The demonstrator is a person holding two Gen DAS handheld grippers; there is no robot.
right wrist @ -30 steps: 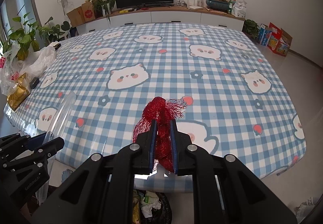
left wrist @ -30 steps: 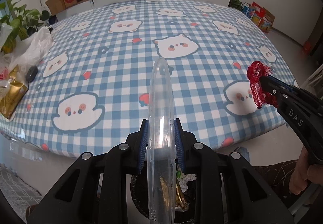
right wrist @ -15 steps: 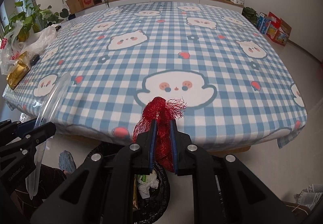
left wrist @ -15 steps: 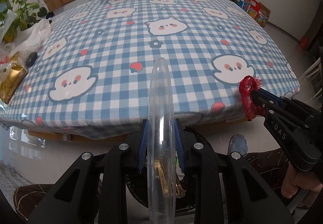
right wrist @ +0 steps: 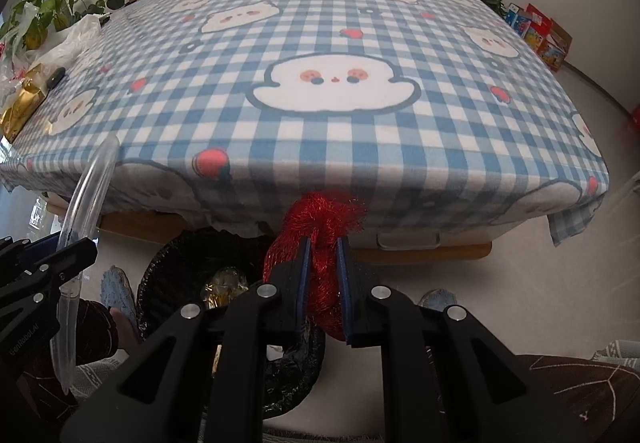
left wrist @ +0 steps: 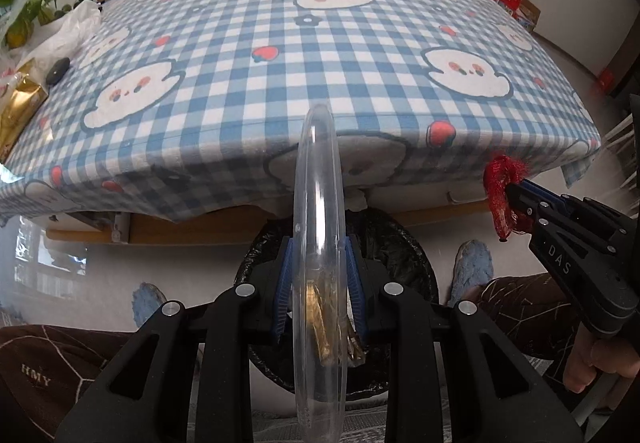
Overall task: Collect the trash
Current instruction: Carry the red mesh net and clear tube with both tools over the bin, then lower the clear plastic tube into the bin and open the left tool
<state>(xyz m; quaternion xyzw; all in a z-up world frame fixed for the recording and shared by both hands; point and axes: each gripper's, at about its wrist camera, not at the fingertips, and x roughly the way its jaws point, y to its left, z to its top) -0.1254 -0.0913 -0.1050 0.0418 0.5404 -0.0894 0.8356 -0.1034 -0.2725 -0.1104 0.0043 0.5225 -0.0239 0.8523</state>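
the left gripper [left wrist: 318,285] is clenched on a clear plastic lid [left wrist: 318,243], held edge-on so that its thin rim runs up between the blue pads and ends in front of the table edge; the right gripper [right wrist: 323,283] is clenched on a bunched red mesh net [right wrist: 322,227], whose frayed top sticks out above the fingertips. both grippers hang below and in front of the near edge of the table, which is covered by a blue checked tablecloth [left wrist: 320,55] with white cartoon faces and red strawberries. under that edge, on the floor, stands a bin lined with a black trash bag [right wrist: 168,267], with a gold foil wrapper [right wrist: 224,283] lying inside; the lid sits directly above the bin in the left view, and the net is above its right rim in the right view. at the table's far left lie a gold packet [left wrist: 20,111], a dark oval object [left wrist: 58,69] and a white plastic bag [left wrist: 72,27]
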